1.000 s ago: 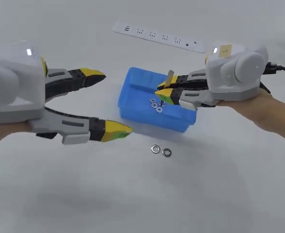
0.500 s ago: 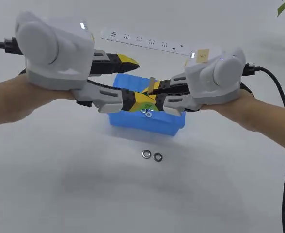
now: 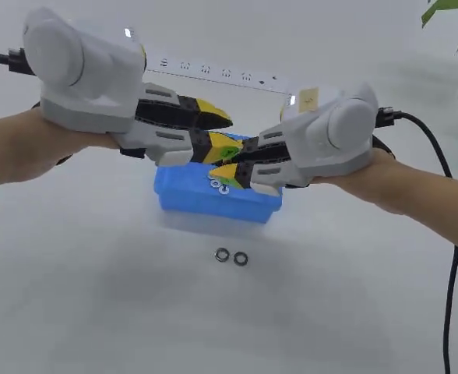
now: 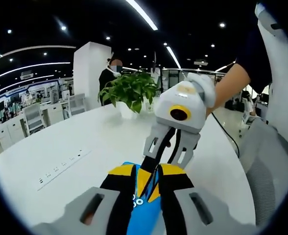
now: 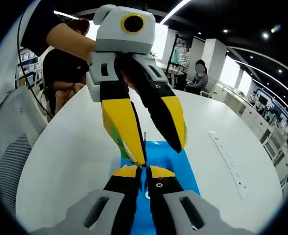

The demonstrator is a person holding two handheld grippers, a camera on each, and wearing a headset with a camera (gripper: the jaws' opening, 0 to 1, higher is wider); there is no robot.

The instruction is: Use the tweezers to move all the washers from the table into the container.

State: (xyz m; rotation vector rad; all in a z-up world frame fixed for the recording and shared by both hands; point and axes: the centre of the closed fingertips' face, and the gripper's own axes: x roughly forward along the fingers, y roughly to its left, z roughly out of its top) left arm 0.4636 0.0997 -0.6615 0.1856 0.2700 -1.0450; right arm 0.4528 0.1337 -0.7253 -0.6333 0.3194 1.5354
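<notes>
Head view had both grippers tip to tip over the blue container (image 3: pixel 213 206) at centre frame. The left gripper (image 3: pixel 220 132) showed its jaws spread; the right gripper (image 3: pixel 227 167) had its jaws pinching the thin tweezers (image 5: pixel 145 171). Some washers (image 3: pixel 219 185) lay inside the container, and two more washers (image 3: pixel 222 255) sat on the bench (image 3: pixel 135 296) just below it.

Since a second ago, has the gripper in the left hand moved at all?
Yes. The left gripper has swung in from left of the blue container to above it, meeting the right gripper.
</notes>
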